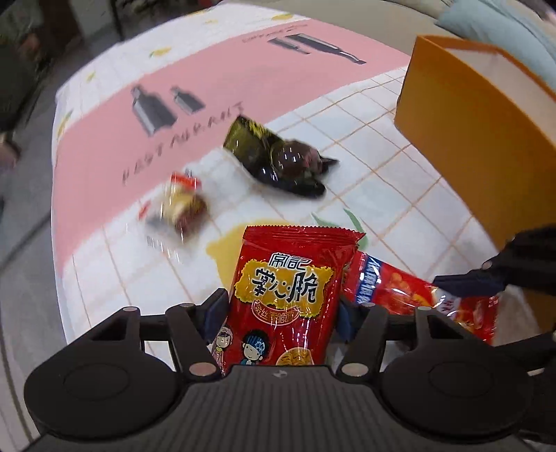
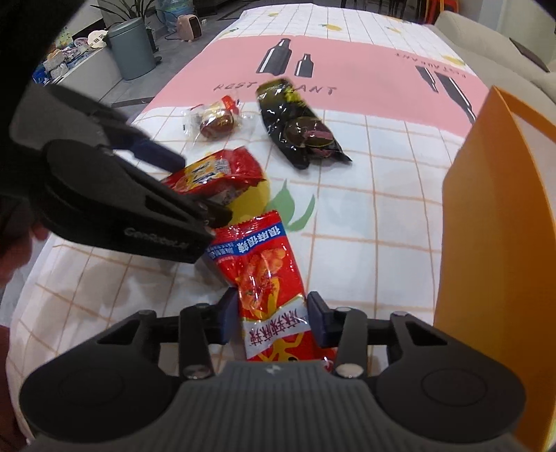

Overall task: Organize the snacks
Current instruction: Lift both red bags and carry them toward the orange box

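Observation:
My left gripper is shut on a red noodle-snack packet and holds it above the table; it also shows in the right wrist view. My right gripper is shut on a red peanut packet, which shows in the left wrist view at the right. A black wrapped snack and a small clear-wrapped brown snack lie on the tablecloth ahead. An orange box stands open at the right.
The table is covered by a white checked cloth with a pink band. Beyond the table's far left edge stand a grey bin, a small pink heater and shelves of small goods. A pale sofa is at the far right.

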A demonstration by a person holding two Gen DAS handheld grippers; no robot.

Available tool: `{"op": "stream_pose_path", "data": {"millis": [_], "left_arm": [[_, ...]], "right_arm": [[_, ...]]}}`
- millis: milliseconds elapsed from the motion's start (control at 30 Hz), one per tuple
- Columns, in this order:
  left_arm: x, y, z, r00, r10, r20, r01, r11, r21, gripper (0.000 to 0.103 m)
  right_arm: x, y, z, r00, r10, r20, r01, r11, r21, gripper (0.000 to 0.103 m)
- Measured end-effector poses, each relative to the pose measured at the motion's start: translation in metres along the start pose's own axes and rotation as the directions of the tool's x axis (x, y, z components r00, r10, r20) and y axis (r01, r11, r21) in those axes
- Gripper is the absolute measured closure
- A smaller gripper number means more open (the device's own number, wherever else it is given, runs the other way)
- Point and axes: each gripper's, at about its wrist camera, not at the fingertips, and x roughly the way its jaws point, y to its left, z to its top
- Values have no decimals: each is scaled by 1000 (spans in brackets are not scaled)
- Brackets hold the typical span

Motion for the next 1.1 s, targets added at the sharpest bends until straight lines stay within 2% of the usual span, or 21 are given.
{"op": "stream_pose_path", "data": {"millis": [267, 367, 400, 500, 633, 800, 1100], "left_arm": [[-31, -9, -37, 999, -7, -35, 0, 982, -188, 51], [-43, -12, -49, 999, -35, -30, 25, 963, -268, 55], [-48, -14, -52, 999, -40, -27, 31, 958, -286, 61], [-62, -20, -61, 999, -37, -12, 31, 947, -319, 68], [-76, -24, -70, 999, -54, -1, 50, 923, -381, 70], [-97, -30, -76, 996, -73, 42, 84, 903, -422, 75], [-145, -56, -58, 989, -68, 129, 114, 912, -393, 76]], "right_arm": [[-19, 3, -22, 1000, 10, -13, -9, 999, 46, 70], [-26, 4, -26, 1000, 15, -4, -15, 999, 50, 71], [-31, 4, -29, 1000, 17, 2, -17, 999, 48, 71], [-42, 6, -34, 1000, 21, 18, -22, 999, 47, 71], [-57, 7, -41, 999, 28, 43, -30, 998, 47, 71], [-77, 5, -52, 996, 45, 76, -50, 997, 65, 72], [-128, -5, -60, 978, 77, 193, -96, 991, 92, 72]]}}
